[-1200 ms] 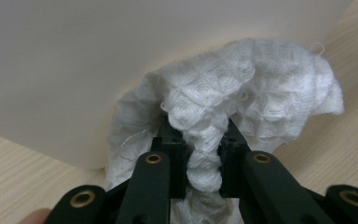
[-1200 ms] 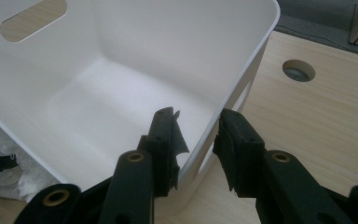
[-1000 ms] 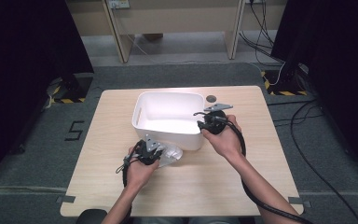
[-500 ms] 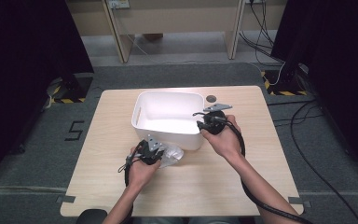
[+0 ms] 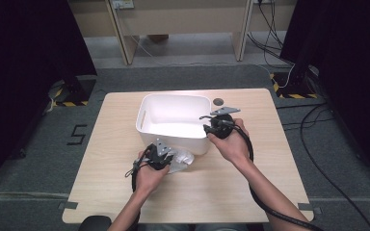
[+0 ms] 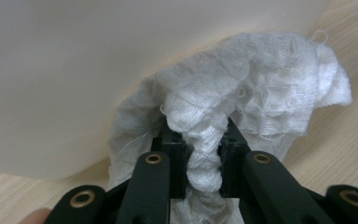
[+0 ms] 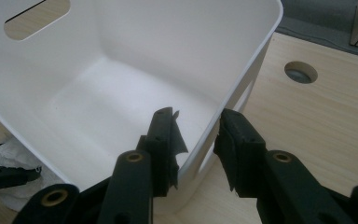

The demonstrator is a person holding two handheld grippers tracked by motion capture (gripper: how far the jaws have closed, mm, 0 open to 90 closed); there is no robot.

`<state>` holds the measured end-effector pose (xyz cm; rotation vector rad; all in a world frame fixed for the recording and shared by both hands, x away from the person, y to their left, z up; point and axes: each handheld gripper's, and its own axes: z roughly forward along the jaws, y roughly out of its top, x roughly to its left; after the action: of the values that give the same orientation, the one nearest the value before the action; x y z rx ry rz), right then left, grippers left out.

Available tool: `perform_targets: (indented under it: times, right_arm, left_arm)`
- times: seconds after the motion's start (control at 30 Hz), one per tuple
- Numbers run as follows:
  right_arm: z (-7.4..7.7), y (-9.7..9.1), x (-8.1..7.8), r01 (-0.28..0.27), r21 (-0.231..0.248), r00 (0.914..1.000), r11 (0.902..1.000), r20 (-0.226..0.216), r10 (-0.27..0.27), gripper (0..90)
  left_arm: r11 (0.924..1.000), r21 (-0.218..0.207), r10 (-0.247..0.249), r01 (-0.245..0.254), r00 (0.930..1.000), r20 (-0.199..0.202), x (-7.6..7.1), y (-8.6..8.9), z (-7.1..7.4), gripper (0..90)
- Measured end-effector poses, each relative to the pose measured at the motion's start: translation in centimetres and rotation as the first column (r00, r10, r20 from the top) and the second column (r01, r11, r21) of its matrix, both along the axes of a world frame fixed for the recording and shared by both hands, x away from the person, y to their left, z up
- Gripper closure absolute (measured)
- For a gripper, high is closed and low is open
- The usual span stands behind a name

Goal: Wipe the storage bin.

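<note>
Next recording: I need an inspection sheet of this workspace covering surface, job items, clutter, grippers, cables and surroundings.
Surface: light wooden table, with a round grommet hole near the far edge.
Job items: white bin, empty inside; crumpled white cloth on the table against the bin's near wall.
Clutter: nothing seen.
Grippers: left gripper shut on the cloth; right gripper straddles the bin's wall at a corner, whether it presses is unclear.
Cables: a black cable trails along the right forearm; more lie on the floor.
Surroundings: grey carpet, dark curtains, hazard-striped tape on the floor.
</note>
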<state>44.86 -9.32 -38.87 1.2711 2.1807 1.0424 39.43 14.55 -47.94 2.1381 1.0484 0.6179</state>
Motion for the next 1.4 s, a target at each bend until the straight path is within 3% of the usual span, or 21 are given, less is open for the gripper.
perform_targets:
  times: [0.8, 1.4]
  right_arm:
    - [0.0, -0.1, 0.1, -0.002, 0.005, 1.0000, 1.0000, 0.000, 0.002, 66.7]
    - [0.0, -0.1, 0.1, -0.003, 0.004, 1.0000, 1.0000, 0.000, 0.003, 66.7]
  left_arm:
    - [0.9996, -0.024, -0.016, 0.017, 0.9994, 0.032, -0.4, -0.3, 1.7, 77.3]
    - [0.9991, -0.035, -0.019, 0.022, 0.9968, 0.078, -0.9, -0.6, 3.3, 77.1]
